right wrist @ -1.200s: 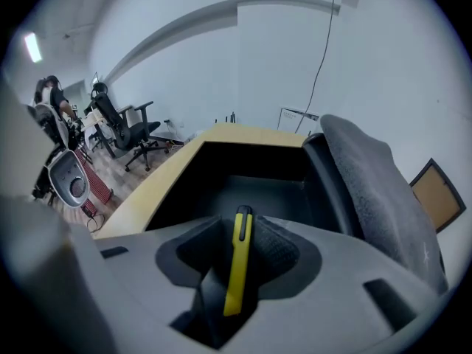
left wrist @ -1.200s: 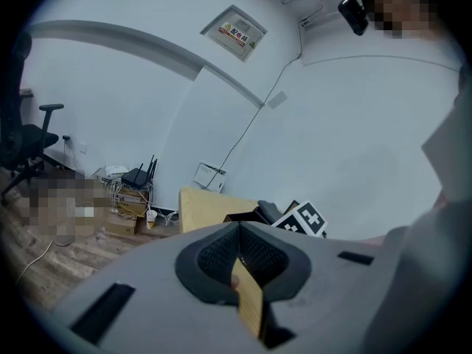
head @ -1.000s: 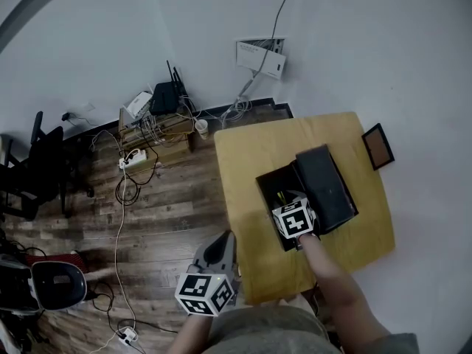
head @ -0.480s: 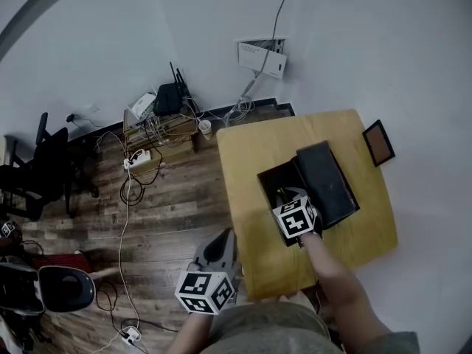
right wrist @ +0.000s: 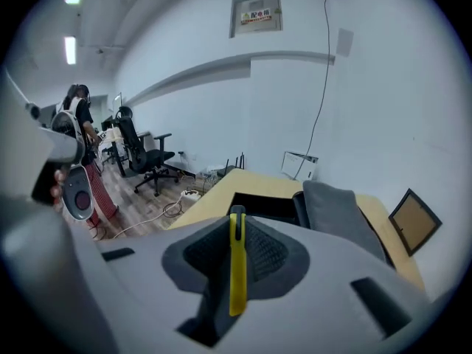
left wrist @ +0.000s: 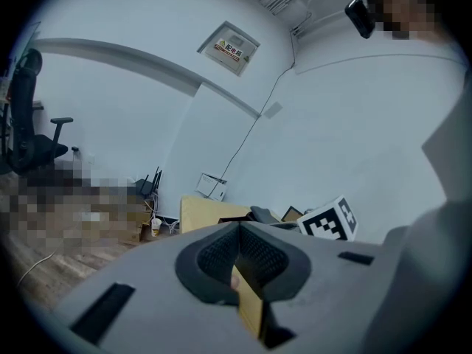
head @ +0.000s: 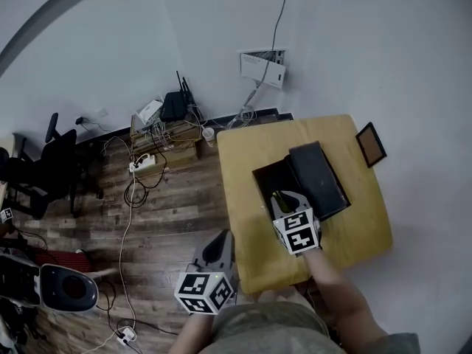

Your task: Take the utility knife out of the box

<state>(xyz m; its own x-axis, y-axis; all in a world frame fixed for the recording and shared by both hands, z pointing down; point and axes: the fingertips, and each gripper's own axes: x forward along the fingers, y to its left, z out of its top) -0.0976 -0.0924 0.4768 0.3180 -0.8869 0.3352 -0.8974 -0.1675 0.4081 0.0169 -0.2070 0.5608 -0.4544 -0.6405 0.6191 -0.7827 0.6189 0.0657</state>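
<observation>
A yellow utility knife (right wrist: 237, 271) stands on edge between the pads of my right gripper (right wrist: 236, 216), whose jaws have just closed onto it and grip it. In the head view the right gripper (head: 282, 196) hangs over the near end of the open black box (head: 258, 177), with the knife (head: 278, 198) a yellow-green sliver at its tips. The box's black lid (head: 317, 175) lies beside it on the yellow wooden table (head: 251, 150). My left gripper (head: 220, 243) hovers off the table's left edge over the floor. Its jaws (left wrist: 238, 231) stand together.
A small framed picture (head: 370, 144) leans at the table's far right corner. Cables, a router and a power strip (head: 173, 109) clutter the wooden floor by the wall. An office chair (head: 44, 172) stands at the left. A person (right wrist: 77, 161) stands far off.
My right gripper has risen out of the box towards the camera with the knife in its jaws. The left gripper has stayed low beside the table.
</observation>
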